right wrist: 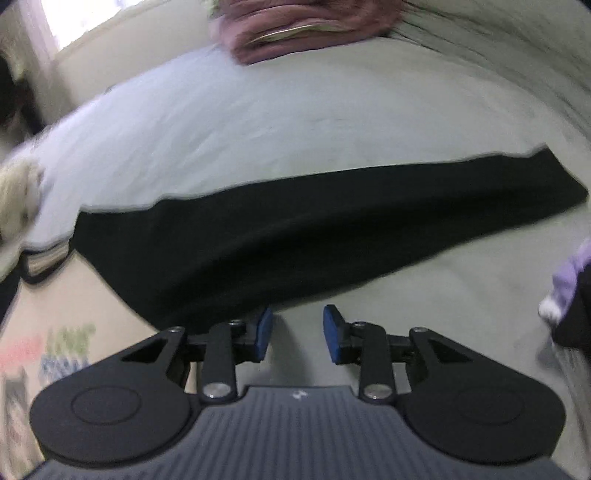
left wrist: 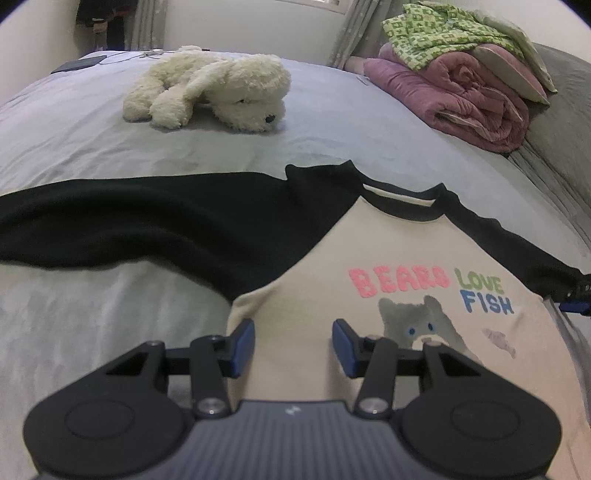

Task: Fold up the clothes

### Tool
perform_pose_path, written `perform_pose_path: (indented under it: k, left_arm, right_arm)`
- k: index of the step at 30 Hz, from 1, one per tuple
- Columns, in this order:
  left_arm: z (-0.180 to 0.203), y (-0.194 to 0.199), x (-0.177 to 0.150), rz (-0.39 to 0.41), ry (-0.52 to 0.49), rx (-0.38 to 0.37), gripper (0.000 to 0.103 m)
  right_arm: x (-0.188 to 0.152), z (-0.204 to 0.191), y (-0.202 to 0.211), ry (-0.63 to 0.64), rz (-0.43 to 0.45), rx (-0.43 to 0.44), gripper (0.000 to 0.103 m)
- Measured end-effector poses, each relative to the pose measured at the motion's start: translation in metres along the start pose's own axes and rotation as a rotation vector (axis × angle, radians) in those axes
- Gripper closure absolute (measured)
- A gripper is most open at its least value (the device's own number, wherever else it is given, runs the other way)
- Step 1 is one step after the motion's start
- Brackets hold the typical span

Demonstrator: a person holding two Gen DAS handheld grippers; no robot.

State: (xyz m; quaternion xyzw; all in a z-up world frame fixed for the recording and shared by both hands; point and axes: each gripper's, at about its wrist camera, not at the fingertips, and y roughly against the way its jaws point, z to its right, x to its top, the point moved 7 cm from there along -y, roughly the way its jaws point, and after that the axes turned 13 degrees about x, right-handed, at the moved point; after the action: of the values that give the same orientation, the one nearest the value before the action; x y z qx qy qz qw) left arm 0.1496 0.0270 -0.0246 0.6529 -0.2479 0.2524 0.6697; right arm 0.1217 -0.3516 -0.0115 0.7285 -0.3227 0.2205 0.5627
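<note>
At the bottom of the left wrist view, the left gripper [left wrist: 293, 345] hangs released, its 2 blue-padded fingers [left wrist: 244, 345] spread apart with nothing between them, low over the near edge of the cream long-sleeved top with black raglan sleeves and a grey bear print [left wrist: 369, 266]. The right gripper [right wrist: 297, 332], at the bottom centre of its blurred view, is likewise released and empty, poised just at the lower edge of the right black sleeve [right wrist: 314, 221].

The top lies face up and spread flat on the pale grey bedsheet [left wrist: 92, 314], filling the middle and lower right of the left view. Its long axis runs away from the camera, hem nearest and black-banded neckline [left wrist: 402, 206] pointing to the far side of the bed. The left black sleeve [left wrist: 129, 229] stretches sideways to the left edge of the frame; in the right view the other sleeve runs out toward the right edge, its cuff at the centre right.

The cloth looks soft, light and limp, likely to sag and drag on the sheet; a pinch at a cuff, shoulder seam or hem corner should hold better than one on flat mid-panel.

Further back, in the upper centre, lies a cream plush dog [left wrist: 210, 88]; in the upper right sits a folded mauve quilt [left wrist: 461, 99] topped with a green patterned cloth [left wrist: 439, 33].
</note>
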Motion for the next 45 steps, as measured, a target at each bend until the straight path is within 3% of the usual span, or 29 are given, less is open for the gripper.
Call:
perform_pose_path:
  k: [5,12,17,20,29,32,35,37,39,43,45]
  left_arm:
    - [0.001,0.001,0.000,0.003,0.012,0.010,0.055]
    - [0.003,-0.001,-0.004,-0.001,-0.013,0.024,0.055]
    - [0.003,-0.001,-0.005,-0.004,-0.034,0.037,0.055]
    - [0.000,-0.001,-0.005,-0.008,-0.026,0.033,0.055]
    - [-0.001,0.000,-0.004,-0.011,-0.021,0.030,0.056]
    - [-0.002,0.000,-0.003,-0.013,-0.013,0.027,0.056]
    - [-0.002,0.000,-0.003,-0.013,-0.009,0.028,0.056]
    - [0.000,0.000,-0.003,-0.010,-0.014,0.035,0.056]
    - [0.001,0.000,-0.004,-0.008,-0.020,0.041,0.056]
    - [0.001,0.000,-0.004,-0.009,-0.016,0.044,0.056]
    - [0.000,-0.001,-0.004,-0.012,-0.010,0.044,0.056]
  right_arm:
    - [0.003,0.016,0.007,-0.060,0.039,-0.034,0.069]
    - [-0.008,0.009,-0.008,0.141,-0.002,-0.103,0.069]
    - [-0.004,0.027,-0.010,0.145,-0.021,-0.196,0.046]
    - [-0.001,0.045,-0.007,0.081,-0.021,-0.220,0.046]
    - [0.002,0.065,0.003,-0.057,-0.034,-0.174,0.045]
    - [0.008,0.070,0.011,-0.150,0.013,-0.139,0.045]
    - [0.011,0.079,0.018,-0.192,0.062,-0.186,0.045]
    - [0.011,0.075,0.017,-0.200,0.087,-0.171,0.045]
    - [0.010,0.056,0.011,-0.160,0.082,-0.106,0.045]
    - [0.005,0.000,0.000,0.059,0.053,-0.019,0.049]
    - [-0.004,-0.011,-0.010,0.108,-0.017,-0.021,0.049]
